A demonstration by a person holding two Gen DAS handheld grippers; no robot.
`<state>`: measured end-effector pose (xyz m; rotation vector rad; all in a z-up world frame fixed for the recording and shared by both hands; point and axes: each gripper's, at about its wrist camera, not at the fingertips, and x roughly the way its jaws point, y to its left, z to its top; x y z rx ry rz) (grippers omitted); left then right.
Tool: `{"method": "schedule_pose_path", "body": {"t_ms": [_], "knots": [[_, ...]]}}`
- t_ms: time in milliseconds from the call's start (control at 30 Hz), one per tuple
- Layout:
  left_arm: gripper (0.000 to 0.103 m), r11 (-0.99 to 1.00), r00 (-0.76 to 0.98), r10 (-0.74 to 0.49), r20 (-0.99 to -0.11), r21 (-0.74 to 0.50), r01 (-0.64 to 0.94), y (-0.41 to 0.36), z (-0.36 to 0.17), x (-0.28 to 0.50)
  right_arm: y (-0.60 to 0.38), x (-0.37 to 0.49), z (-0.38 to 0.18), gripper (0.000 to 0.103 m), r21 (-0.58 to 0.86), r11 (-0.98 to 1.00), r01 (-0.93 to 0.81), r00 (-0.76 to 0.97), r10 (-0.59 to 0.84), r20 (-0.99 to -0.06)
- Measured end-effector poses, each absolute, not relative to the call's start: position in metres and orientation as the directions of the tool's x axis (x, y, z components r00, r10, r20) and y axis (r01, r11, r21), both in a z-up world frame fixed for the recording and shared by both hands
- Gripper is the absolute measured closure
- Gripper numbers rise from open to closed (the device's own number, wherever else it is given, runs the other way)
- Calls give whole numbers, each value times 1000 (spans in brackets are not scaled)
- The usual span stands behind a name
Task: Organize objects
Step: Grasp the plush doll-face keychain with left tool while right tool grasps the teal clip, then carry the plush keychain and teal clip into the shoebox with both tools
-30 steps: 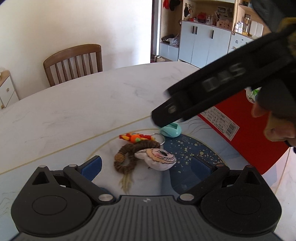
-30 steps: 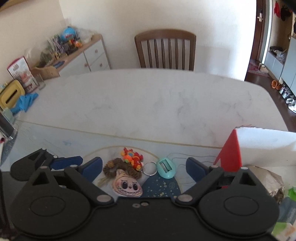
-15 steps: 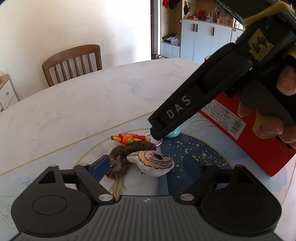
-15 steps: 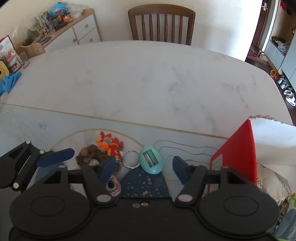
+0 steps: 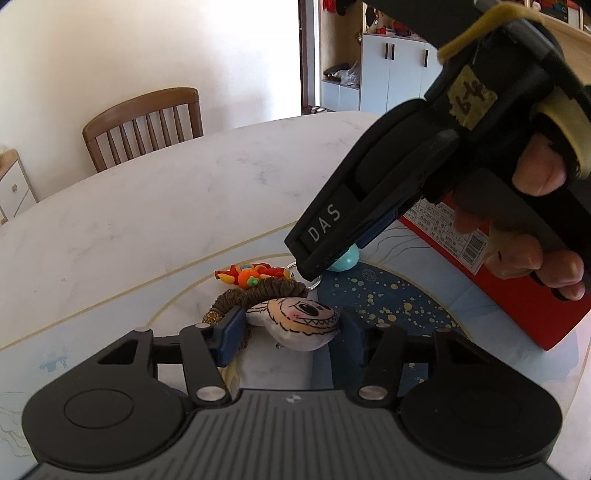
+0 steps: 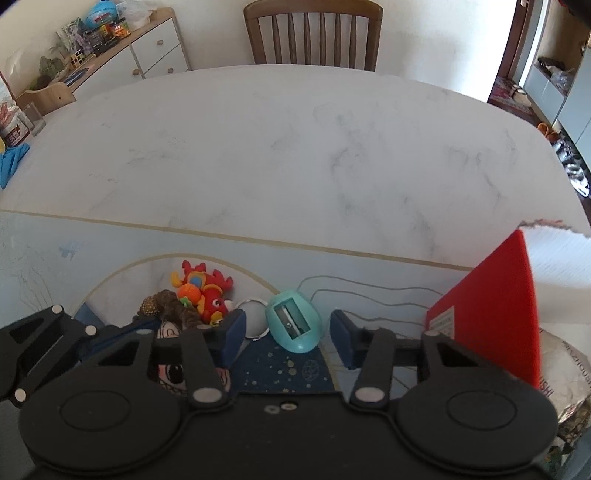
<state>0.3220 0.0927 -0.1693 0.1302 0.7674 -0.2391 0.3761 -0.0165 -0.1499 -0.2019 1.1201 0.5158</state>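
A grey plush face charm lies on the blue mat, with a brown hair tie and a red crab toy behind it. My left gripper is open, its blue pads on either side of the charm. A teal egg-shaped pencil sharpener lies next to a key ring. My right gripper is open with its pads on either side of the sharpener. In the left wrist view the right gripper's body covers most of the sharpener. The crab and hair tie also show in the right wrist view.
A red box stands at the right on the mat, with a foil bag beside it. The white marble table stretches beyond. A wooden chair stands at the far side and a cluttered sideboard at the left.
Both grippers have moved down and forward. The left one's pads now flank the face charm and have narrowed. The right one's pads now flank the sharpener.
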Motion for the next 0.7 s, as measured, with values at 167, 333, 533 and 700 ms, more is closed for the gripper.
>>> {"method": "schedule_pose_path", "body": {"t_ms": [167, 333, 533, 700], "knots": [[51, 966, 690, -168, -704, 23, 258, 94, -168, 322, -19, 378, -153, 70, 114, 881, -459, 337, 291, -896], [55, 964, 690, -181, -701, 12, 265, 95, -165, 317, -22, 369, -149, 71, 107, 886, -451, 358, 289, -888], [57, 966, 697, -185, -693, 3, 259, 98, -156, 310, -27, 354, -138, 71, 114, 887, -448, 370, 300, -879], [57, 968, 703, -200, -683, -25, 251, 101, -137, 298, -36, 337, -119, 71, 136, 885, -446, 383, 326, -864]]}}
